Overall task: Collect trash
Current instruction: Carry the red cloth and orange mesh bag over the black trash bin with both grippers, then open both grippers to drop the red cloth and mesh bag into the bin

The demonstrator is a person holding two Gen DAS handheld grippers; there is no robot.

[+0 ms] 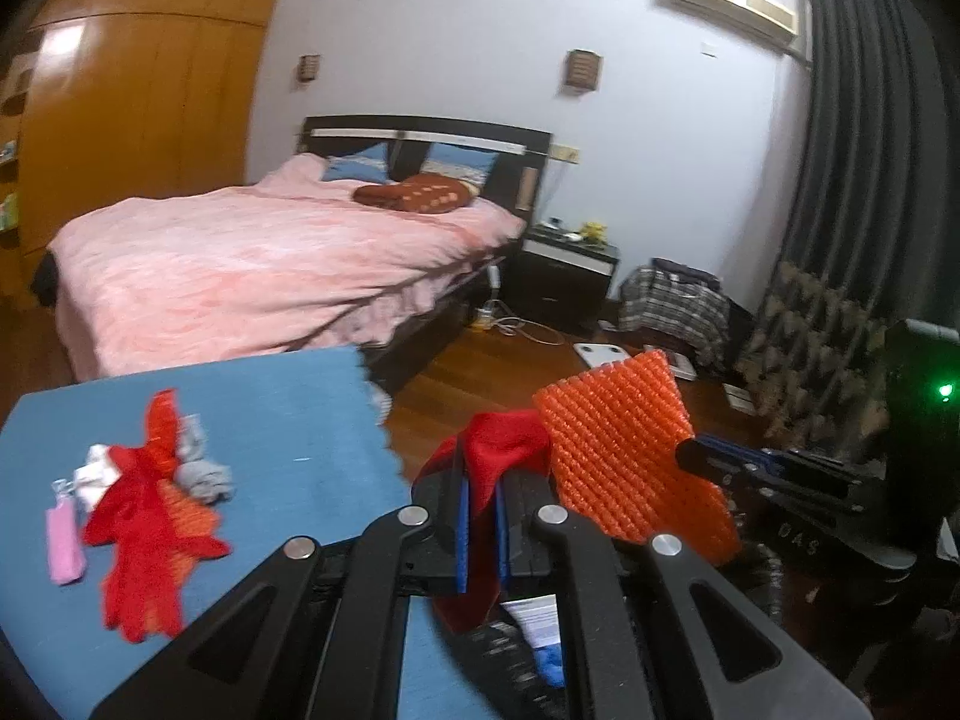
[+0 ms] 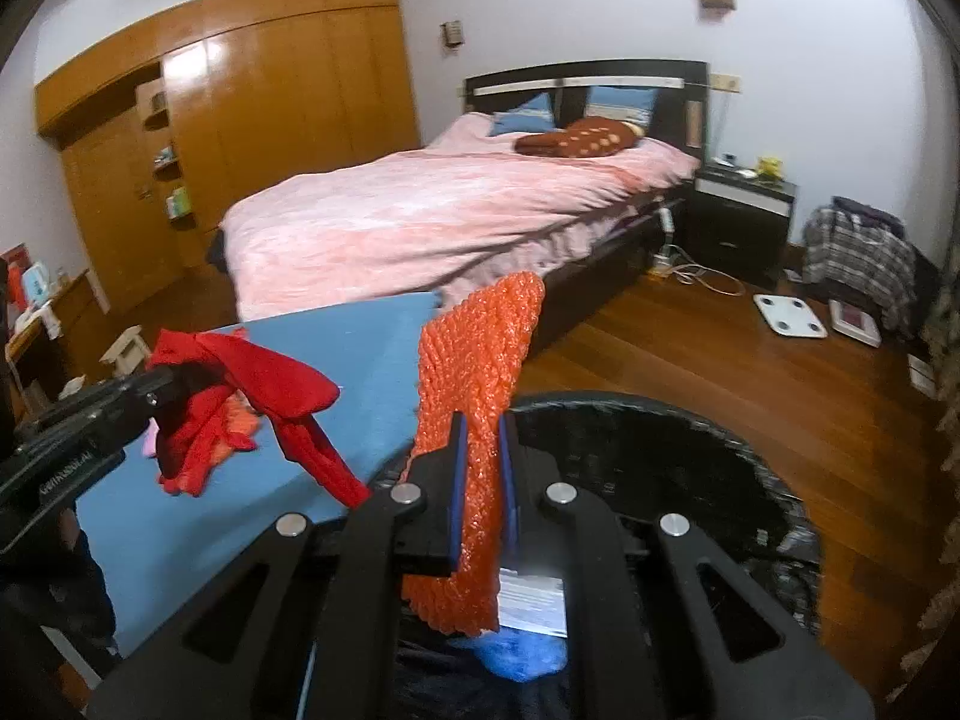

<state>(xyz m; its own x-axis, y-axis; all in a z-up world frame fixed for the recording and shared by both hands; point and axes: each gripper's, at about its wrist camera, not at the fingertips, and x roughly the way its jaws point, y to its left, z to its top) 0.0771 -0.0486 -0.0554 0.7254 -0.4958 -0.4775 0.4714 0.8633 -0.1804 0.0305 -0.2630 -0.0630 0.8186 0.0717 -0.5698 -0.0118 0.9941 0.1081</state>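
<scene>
My left gripper (image 1: 480, 531) jaws pinch a limp red rag (image 1: 507, 447); my right gripper (image 2: 480, 480) jaws clamp 1 orange foam net (image 2: 474, 372). Both are light, soft and crushable, hanging over the bin (image 2: 750, 450) just below. More scraps (image 1: 144, 516) lie left on the bench (image 1: 288, 414).

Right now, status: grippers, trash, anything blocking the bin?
Left gripper shut on red rag. Right gripper shut on orange foam net. Black bin below, mouth unobstructed. More scraps on blue table.
</scene>
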